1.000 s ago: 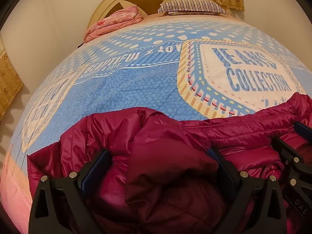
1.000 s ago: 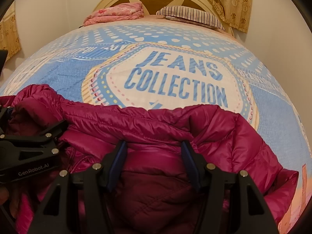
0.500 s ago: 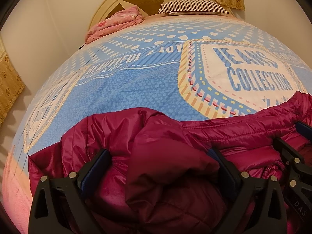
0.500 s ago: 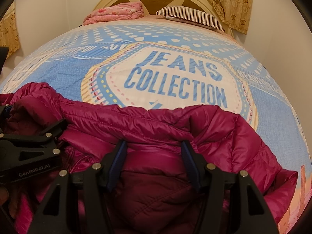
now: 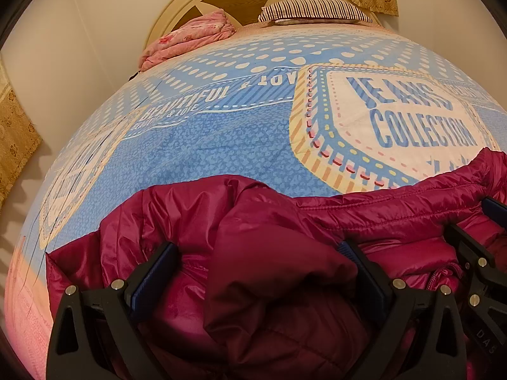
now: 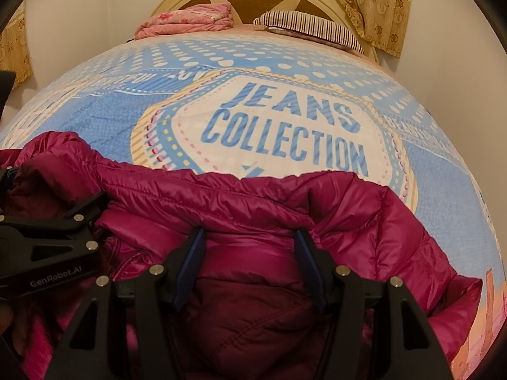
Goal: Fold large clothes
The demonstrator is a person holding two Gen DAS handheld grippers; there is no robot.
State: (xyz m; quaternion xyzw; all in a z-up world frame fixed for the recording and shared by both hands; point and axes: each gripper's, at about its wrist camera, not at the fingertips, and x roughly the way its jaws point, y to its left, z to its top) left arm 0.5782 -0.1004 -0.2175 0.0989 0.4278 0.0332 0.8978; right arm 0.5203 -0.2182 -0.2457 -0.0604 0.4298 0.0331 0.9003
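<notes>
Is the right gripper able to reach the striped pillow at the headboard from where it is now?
Probably not. The right gripper sits over the magenta puffer jacket at the near end; the striped pillow lies far across the blue bedspread.

Beyond the bunched jacket (image 6: 317, 209) the bedspread (image 6: 95, 117) lies open up to the pillow (image 6: 310, 27) and pink bedding (image 6: 190, 19).

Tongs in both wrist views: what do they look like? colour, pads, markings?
Both are matte black plastic frames with triangular cut-outs and silver screw heads. The left tongs and right tongs carry flat dark-blue pads on the inner faces. White "GenRobot.AI" lettering marks the left unit's side. No cables visible.
</notes>
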